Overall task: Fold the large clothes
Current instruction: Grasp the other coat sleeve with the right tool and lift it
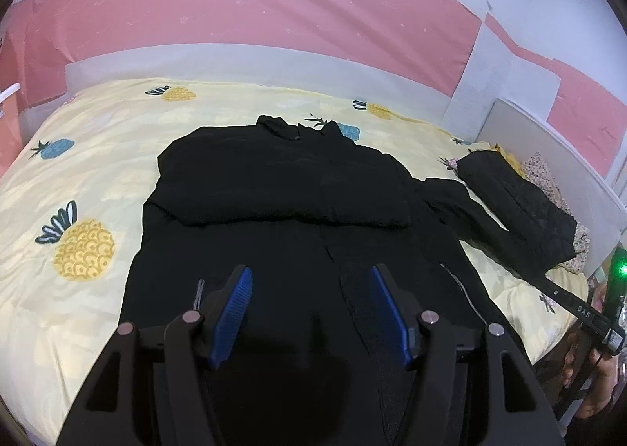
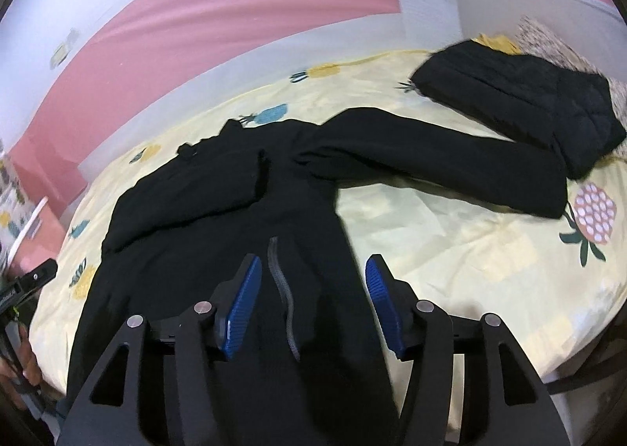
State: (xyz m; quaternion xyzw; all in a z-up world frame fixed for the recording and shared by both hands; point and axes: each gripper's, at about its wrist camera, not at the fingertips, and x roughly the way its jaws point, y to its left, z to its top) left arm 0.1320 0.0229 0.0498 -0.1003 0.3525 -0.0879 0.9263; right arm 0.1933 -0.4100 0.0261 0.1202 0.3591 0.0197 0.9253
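A big black jacket (image 1: pixel 282 211) lies flat in the middle of the frame on a bed with a yellow pineapple sheet (image 1: pixel 90 171) — one sleeve is folded across its chest, the other sleeve (image 2: pixel 431 160) reaches out to the right. Both the left tongs (image 1: pixel 311 277) and the right tongs (image 2: pixel 313 269) are spread apart above the jacket's lower part, pinching nothing. A folded dark bundle (image 2: pixel 521 97) sits in the upper right.

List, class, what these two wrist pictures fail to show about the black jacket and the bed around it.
- Jacket hem: both views, hidden behind the gripper bodies at the bottom edge.
- Left sleeve: folded across the chest; what lies beneath is covered.
- Items under the folded dark garment: right wrist view, mostly covered and blurred.
- Bed near edge: cut off.
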